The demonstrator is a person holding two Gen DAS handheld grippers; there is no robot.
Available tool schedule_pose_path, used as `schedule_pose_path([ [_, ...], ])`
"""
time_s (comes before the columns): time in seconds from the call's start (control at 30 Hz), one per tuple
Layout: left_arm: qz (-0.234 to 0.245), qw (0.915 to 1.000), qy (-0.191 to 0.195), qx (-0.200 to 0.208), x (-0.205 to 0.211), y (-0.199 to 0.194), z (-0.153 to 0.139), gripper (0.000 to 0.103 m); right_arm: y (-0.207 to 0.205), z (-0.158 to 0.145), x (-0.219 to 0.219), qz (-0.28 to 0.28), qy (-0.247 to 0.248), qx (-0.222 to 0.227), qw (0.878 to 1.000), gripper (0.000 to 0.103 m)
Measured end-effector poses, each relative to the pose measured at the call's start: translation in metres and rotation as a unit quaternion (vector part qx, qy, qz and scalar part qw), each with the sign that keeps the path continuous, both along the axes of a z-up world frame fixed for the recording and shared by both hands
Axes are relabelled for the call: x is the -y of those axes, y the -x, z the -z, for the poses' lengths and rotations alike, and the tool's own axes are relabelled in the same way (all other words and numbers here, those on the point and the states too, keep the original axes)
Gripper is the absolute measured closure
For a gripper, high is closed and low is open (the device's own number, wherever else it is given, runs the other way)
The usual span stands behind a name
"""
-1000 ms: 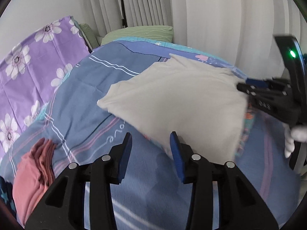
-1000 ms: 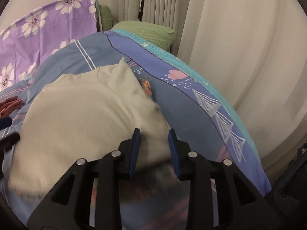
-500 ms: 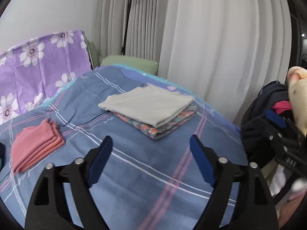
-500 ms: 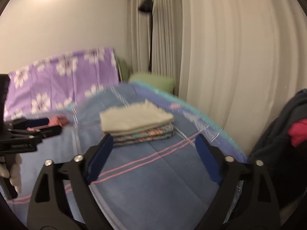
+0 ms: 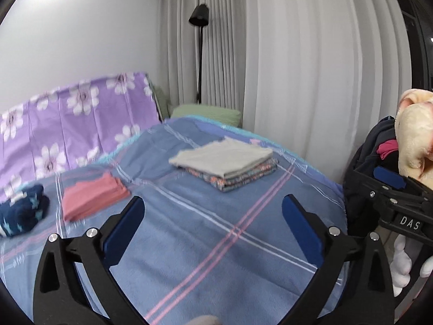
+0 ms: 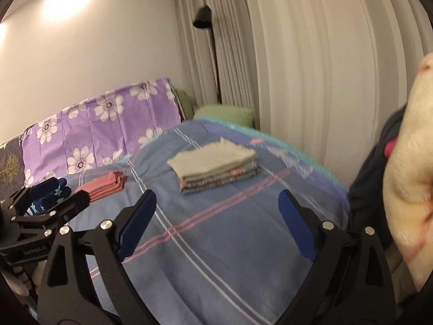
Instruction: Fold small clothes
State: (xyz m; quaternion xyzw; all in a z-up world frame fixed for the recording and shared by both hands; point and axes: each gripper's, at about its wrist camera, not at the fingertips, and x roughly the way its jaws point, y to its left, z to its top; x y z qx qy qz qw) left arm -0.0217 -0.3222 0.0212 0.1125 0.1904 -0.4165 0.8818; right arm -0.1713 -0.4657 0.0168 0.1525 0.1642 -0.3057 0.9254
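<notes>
Both claws are empty. Left gripper (image 5: 211,224) has its blue pads spread wide and is opening at this moment, with nothing between them but the blue checked blanket (image 5: 216,257) below. Right gripper (image 6: 216,219) is the same: jaws far apart, opening a little more, holding no cloth. From the left claw outward, at about twelve o'clock, the folded stack (image 5: 224,162) lies on the blanket, a cream piece on top of patterned ones, edges lined up, so I judge this piece is finished and was put there to keep the folded things together. At ten o'clock lies a folded pink garment (image 5: 92,197), and further at nine o'clock a dark blue piece with stars (image 5: 23,214), each apart from the stack. At three o'clock, beside the bed, a dark pile of clothes (image 5: 379,149) with a cream plush thing (image 5: 414,140) on it seems to be the unfolded supply. Probably the open jaws are ready to take the next small garment from that side.
</notes>
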Motion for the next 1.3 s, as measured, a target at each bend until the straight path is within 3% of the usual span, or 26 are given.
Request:
schedule_pose_path([
  [0.1,-0.006,0.9997,-0.008,-0.024,-0.004,0.0,0.004,0.001,0.004,0.005,-0.003,0.001,0.002,-0.01,1.0,0.008],
  [0.4,0.008,0.9998,-0.01,-0.013,-0.006,0.019,0.008,0.001,0.005,0.009,-0.009,-0.011,0.001,-0.018,1.0,0.007],
  [1.3,0.002,0.9993,-0.035,-0.013,0.001,0.017,0.023,0.001,-0.02,0.018,-0.001,-0.014,-0.011,-0.052,0.999,0.007],
])
